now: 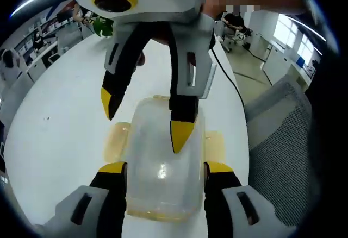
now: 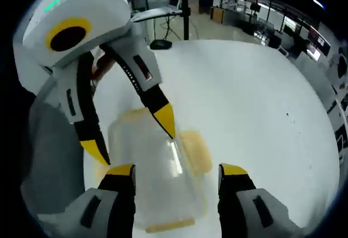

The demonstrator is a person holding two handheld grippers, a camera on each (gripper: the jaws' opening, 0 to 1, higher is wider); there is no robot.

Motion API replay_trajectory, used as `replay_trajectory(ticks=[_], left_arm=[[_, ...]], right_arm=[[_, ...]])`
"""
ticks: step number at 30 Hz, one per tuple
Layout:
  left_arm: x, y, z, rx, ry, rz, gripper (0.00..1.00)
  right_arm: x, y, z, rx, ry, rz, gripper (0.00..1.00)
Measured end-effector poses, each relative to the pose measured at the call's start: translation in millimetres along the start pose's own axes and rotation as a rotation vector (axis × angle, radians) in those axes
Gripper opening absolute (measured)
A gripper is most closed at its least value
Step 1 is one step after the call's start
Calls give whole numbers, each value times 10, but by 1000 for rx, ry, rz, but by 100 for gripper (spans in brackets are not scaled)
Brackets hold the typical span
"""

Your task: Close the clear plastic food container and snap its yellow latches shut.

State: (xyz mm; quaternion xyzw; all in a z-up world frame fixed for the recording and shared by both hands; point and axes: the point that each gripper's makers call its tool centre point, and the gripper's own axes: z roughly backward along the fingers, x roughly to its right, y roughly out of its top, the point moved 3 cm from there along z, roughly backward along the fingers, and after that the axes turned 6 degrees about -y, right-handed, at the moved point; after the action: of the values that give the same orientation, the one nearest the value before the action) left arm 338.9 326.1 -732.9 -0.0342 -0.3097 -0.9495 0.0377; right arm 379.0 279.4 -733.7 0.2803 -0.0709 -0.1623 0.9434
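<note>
Clear plastic, faintly frosted: the food container [image 1: 162, 159] lies lid-up on the white table [image 1: 60, 124], close to the table edge, with a grey mesh chair [image 1: 283, 135] just beyond that edge. In the left gripper view the left gripper [image 1: 165, 168] comes in low from the near end, its jaws spread wide so the yellow-tipped fingers [image 1: 112, 168] stand outside the container's two long sides; whether they touch the walls cannot be told. The container's long axis runs straight away from this camera, along the jaw line. Facing it, the right gripper [image 1: 147, 121] descends steeply from above, white body high, black fingers pointing down; its jaws are apart, one yellow tip resting on or just over the lid near the middle, the other hanging off the lid's far left corner. Yellow latches [image 1: 215, 145] lie splayed flat on the table at both long sides (translucent, blurred, so their hinges are unclear), and a paler yellow strip shows at the near end. In the right gripper view the container [image 2: 155, 181] again runs away from the camera, slightly skewed left, between this gripper's spread fingers [image 2: 234, 170], while the left gripper [image 2: 133, 135] leans over it from the far end, one tip at the lid, the other beside the left wall.
</note>
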Motion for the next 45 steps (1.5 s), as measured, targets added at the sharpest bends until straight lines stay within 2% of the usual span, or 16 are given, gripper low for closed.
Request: replay_trajectory(ticks=[2,4,8,11,14,19,26,31,36,45], left_arm=[[-4,-29,-44,-42,23,-92,68],[-8,-41,-68,-66,37,-133,70],[-5,-18,-72,-60,35,-110,71],[17,-15,-58,-73,42,-120,66],[42,5,-60,-72,47,-117,65],[56,87,-69,-60,101,-144,64],[24,53,-97,-94,138,-179,62],[18,84,-74,-77,151,-167,61],[29,56,-129,-89,150,-169,59],[6,39,-162,-77,159,-176,59]], right_arm=[[-48,-14,16,-3,20,29,54],[-66,-2,35,7,30,30,52],[-41,-41,15,-14,34,42,52],[-26,-30,21,-18,40,45,52],[0,4,31,-18,50,52,52],[48,49,23,-39,75,56,51],[67,78,-22,-82,119,58,50],[69,61,-44,-108,138,72,48],[59,53,-97,-123,152,84,47],[76,23,-139,-165,192,46,43]])
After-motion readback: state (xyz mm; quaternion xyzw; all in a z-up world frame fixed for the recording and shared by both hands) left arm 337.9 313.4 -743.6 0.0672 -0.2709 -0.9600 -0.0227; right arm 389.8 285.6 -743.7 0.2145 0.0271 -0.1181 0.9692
